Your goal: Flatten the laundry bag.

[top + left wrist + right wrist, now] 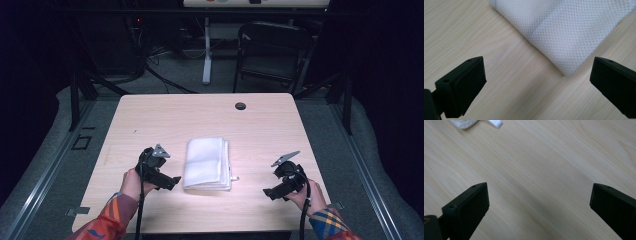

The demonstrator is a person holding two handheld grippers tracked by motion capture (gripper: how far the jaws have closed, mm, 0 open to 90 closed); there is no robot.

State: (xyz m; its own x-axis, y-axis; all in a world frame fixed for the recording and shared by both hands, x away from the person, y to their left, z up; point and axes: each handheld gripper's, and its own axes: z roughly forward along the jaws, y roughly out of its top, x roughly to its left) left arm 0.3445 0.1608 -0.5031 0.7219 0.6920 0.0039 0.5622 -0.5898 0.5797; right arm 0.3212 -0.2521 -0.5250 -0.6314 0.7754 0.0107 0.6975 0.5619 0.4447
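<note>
At the near edge of the high view, two forearms in plaid sleeves are coming in from the bottom, each hand holding a tool above the pale wooden counter (150,120). The left tool (172,182) is sitting just left of a folded white mesh cloth (206,162), its jaws pointing toward the cloth's near left corner but not touching it. In the left gripper view its jaws are standing wide apart with bare wood between them, and the cloth's (564,30) corner is lying just ahead of the gap, its dotted weave clear and its folded edge running up to the left.

The right tool (270,192) is hovering well to the right of the cloth, jaws turned inward toward it. In the right gripper view these jaws are also spread wide, gripping nothing, with bare wood grain between them; a bit of the cloth (464,123) and its small white tag (495,123) are peeking in at the top left, well apart from the jaws.

The cloth is lying flat near the middle of the counter, between the two tools, folded into a neat upright rectangle with layered edges showing on its right side.

Farther back, a small dark round hole (240,106) is sitting near the counter's far edge. Beyond the counter, a dark folding chair (272,55) is standing on the grey floor.
</note>
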